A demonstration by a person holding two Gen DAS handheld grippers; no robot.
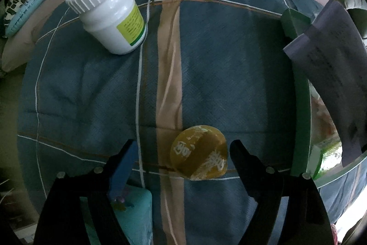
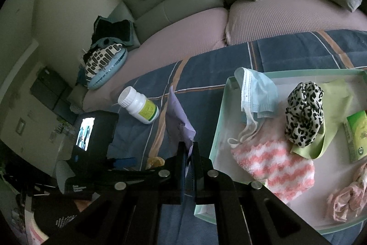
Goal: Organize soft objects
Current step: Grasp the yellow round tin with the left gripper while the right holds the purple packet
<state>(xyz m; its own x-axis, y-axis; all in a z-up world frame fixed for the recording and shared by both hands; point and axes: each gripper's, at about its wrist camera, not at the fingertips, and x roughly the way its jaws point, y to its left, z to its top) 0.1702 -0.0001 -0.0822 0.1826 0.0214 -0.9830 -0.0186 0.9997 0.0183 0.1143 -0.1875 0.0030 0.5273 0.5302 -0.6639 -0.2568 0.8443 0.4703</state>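
Two black jaws of the left gripper [image 1: 184, 154] stand wide apart around a round yellow translucent packet [image 1: 199, 152] printed in white, lying untouched on the blue plaid quilt [image 1: 229, 61]. Right gripper [image 2: 188, 153] pinches a lilac paper sheet [image 2: 177, 116] beside the tray [image 2: 220, 111].

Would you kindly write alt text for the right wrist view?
The right gripper, shut on a purple sheet, hangs over a blue plaid quilt beside a pale tray holding a face mask, striped sock and leopard scrunchie. A white bottle lies left.
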